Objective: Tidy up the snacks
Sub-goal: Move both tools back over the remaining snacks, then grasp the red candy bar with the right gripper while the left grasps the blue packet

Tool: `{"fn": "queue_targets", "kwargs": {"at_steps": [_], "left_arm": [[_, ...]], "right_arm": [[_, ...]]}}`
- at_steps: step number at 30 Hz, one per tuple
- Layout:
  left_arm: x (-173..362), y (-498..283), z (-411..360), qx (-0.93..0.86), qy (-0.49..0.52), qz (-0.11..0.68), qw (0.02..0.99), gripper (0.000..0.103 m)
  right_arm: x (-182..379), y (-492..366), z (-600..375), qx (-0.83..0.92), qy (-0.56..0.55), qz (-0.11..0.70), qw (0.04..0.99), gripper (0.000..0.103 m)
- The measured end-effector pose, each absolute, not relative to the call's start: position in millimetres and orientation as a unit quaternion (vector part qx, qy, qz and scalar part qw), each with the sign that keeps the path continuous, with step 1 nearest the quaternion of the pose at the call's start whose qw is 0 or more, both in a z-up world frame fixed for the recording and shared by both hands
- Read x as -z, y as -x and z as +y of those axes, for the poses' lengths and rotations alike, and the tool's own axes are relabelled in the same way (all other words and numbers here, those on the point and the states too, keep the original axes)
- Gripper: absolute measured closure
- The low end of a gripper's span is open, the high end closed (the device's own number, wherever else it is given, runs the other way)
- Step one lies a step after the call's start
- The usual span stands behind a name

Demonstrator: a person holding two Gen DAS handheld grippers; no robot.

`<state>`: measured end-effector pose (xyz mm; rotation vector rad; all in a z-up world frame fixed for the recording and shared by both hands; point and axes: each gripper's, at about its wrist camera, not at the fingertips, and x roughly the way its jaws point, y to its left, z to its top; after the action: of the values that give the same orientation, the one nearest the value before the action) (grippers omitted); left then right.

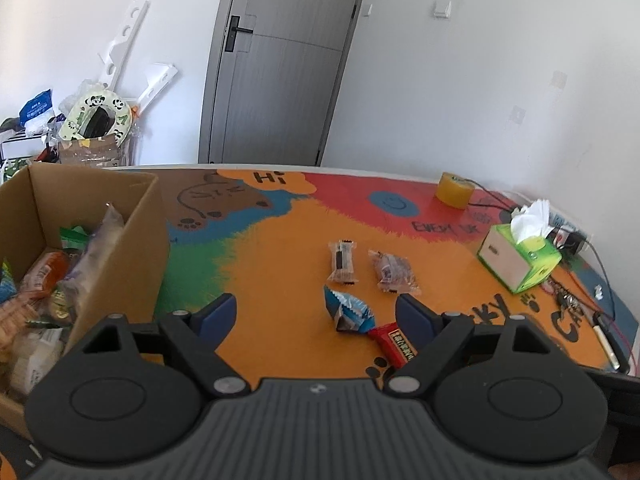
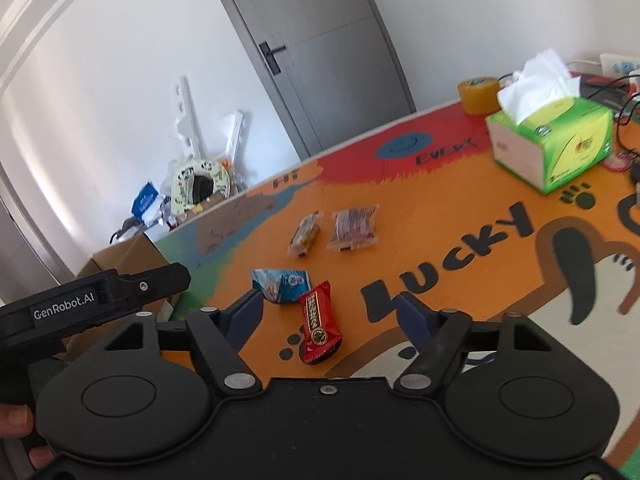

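Red snack packet (image 2: 319, 324), blue-white snack packet (image 2: 280, 283), green tissue box (image 2: 560, 148)

A green tissue box (image 2: 550, 142) sits near a yellowish, perhaps tape, roll (image 2: 478, 95).

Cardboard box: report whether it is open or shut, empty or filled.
Open and partly filled. The cardboard box has no lid over its top, and snack packets are piled inside.

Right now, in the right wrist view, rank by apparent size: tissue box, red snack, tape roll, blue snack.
1. tissue box
2. red snack, though it's nearest the camera
3. blue snack and tape roll: too alike to rank
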<state>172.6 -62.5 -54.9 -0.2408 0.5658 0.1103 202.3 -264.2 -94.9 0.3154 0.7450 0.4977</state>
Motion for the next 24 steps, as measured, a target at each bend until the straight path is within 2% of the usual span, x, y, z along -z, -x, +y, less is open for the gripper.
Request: {"fn": "queue_targets", "kwargs": {"at_steps": [7, 10, 14, 17, 24], "left_arm": [[63.9, -185.0, -57.6, -0.061, 0.119, 0.292, 0.947, 0.021], [67.6, -188.8, -55.7, -0.065, 0.119, 0.298, 0.945, 0.021], [71.2, -193.8, -54.8, -0.07, 0.118, 0.307, 0.942, 0.021], [72.3, -198.2, -56.9, -0.071, 0.116, 0.308, 0.942, 0.021], [76.0, -211.7, -71.6, -0.063, 0.108, 0.314, 0.941, 0.021]], "right_arm": [[108.5, -214.2, -239.5, -0.247, -0.128, 0.379, 0.882, 0.04], [113.5, -217.6, -229.6, -0.251, -0.117, 0.385, 0.88, 0.048], [122.4, -221.5, -223.6, -0.245, -0.113, 0.395, 0.878, 0.068], [124.6, -223.1, -226.3, -0.246, -0.117, 0.391, 0.879, 0.078], [124.9, -228.6, -249.6, -0.228, -0.14, 0.389, 0.881, 0.08]]}}
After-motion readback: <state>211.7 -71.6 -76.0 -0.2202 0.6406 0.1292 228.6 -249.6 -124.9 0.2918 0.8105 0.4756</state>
